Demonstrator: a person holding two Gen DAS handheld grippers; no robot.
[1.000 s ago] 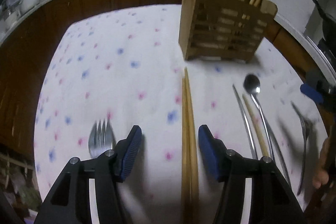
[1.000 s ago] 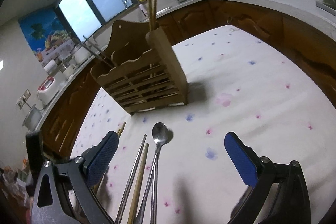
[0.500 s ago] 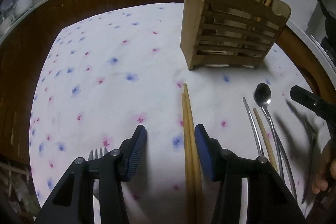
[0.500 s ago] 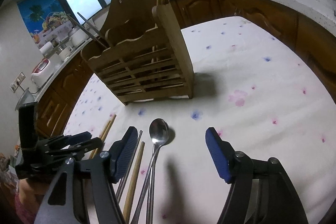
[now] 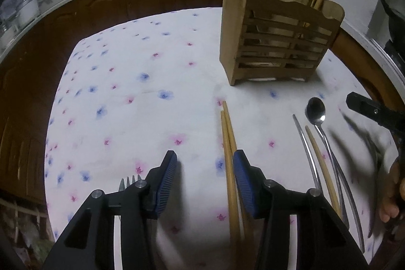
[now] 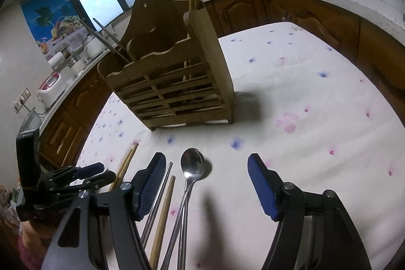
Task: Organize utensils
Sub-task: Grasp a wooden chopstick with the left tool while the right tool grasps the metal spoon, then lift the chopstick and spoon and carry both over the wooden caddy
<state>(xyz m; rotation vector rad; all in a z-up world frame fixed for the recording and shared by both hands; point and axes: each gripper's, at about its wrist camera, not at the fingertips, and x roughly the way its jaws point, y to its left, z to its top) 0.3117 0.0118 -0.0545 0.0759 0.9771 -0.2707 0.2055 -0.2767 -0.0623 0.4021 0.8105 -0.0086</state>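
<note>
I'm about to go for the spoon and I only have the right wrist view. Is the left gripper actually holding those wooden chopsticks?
Observer: Not yet. The left gripper has just been closing. The chopstick pair lies between its pads, close to the right one, but isn't pinched.
Operator: Is anything lying on its other side?
Observer: Yes, a fork. Its tines show beside the left finger, and the rest is hidden under the gripper.

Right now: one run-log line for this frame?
left gripper: open, closing around chopsticks | right gripper: open over spoon | holder: upright on table
</note>
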